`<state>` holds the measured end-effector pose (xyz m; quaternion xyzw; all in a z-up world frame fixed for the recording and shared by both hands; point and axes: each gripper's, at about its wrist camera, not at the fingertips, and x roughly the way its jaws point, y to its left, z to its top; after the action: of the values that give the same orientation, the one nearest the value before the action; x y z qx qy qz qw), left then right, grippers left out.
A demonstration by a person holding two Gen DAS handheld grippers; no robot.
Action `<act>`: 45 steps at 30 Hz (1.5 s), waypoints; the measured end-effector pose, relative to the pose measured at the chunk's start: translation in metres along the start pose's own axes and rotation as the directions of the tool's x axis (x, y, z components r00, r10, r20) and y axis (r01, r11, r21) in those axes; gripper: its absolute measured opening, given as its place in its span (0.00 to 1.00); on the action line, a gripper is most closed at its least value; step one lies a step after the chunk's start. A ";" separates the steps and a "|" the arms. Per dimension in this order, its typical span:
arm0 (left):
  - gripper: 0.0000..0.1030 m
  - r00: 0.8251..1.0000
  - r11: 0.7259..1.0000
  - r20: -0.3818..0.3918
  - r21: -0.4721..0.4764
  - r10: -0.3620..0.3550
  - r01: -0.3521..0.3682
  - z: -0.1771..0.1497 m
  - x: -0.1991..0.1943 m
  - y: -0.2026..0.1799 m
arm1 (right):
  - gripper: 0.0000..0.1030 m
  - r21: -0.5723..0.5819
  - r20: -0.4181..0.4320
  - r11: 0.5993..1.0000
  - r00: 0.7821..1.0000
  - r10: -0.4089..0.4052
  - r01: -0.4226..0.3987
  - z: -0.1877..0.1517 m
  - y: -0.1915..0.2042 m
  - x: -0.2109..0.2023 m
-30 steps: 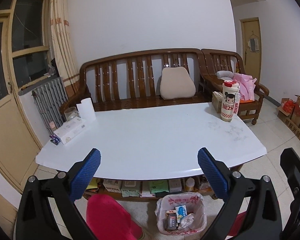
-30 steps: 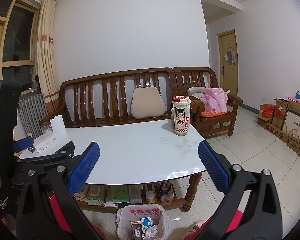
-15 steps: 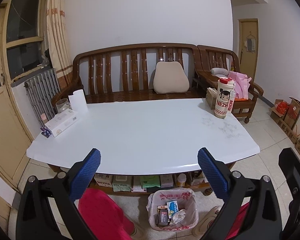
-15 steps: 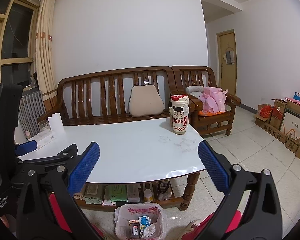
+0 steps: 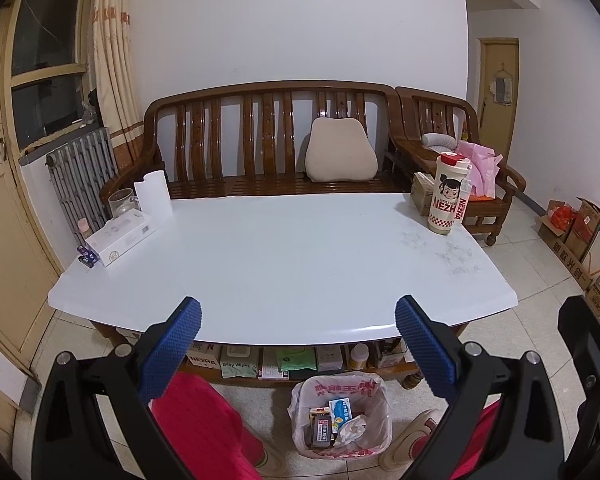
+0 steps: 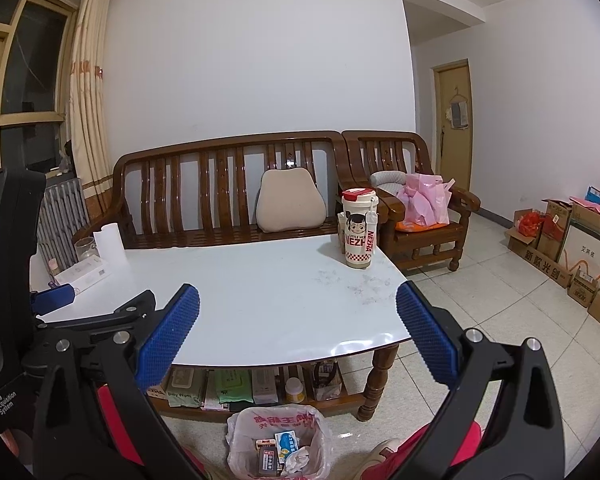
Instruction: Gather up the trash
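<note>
At the far left of the white surface point(image 5: 284, 256), a white flat box point(image 5: 120, 236) is lying with a small blue item point(image 5: 87, 257) touching its near end, and a paper roll point(image 5: 153, 196) is standing upright just behind it beside a glass jar point(image 5: 121, 201). The left gripper point(image 5: 298, 330) is hanging over the near edge with its blue pads wide apart, holding nothing. Below that edge, on the floor between the person's red-trousered legs, the trash bin point(image 5: 342, 416) is sitting lined with a plastic bag — small cartons and a crumpled tissue are lying inside it. A shelf point(image 5: 284, 360) under the surface is carrying packs of wipes and a few bottles. Behind the surface a wooden bench point(image 5: 260, 140) is holding a beige cushion point(image 5: 340, 156). Toward the far right corner a cartoon-printed tumbler point(image 5: 448, 196) is standing upright, with a small carton touching its left side. The right gripper point(image 6: 298, 330) is also spread open and empty, hovering above the bin point(image 6: 278, 444) — the other tool's black frame is showing at its left. Cardboard boxes point(image 6: 572, 248) are lining the right wall.
</note>
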<state>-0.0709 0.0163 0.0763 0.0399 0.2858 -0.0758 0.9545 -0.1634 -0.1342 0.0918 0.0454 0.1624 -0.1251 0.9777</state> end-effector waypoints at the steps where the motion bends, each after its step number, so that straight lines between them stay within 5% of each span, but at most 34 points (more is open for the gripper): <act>1: 0.92 1.000 1.000 -0.001 0.000 0.002 -0.002 0.000 0.000 0.000 | 0.94 0.000 -0.002 1.000 1.000 0.001 -0.001 -0.001 0.000 0.001; 45: 0.92 1.000 1.000 -0.017 -0.004 0.017 -0.017 -0.005 0.007 0.001 | 0.94 -0.007 -0.015 1.000 1.000 0.005 -0.005 -0.003 -0.004 0.007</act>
<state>-0.0674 0.0169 0.0680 0.0408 0.2935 -0.0669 0.9527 -0.1588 -0.1393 0.0863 0.0432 0.1700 -0.1216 0.9770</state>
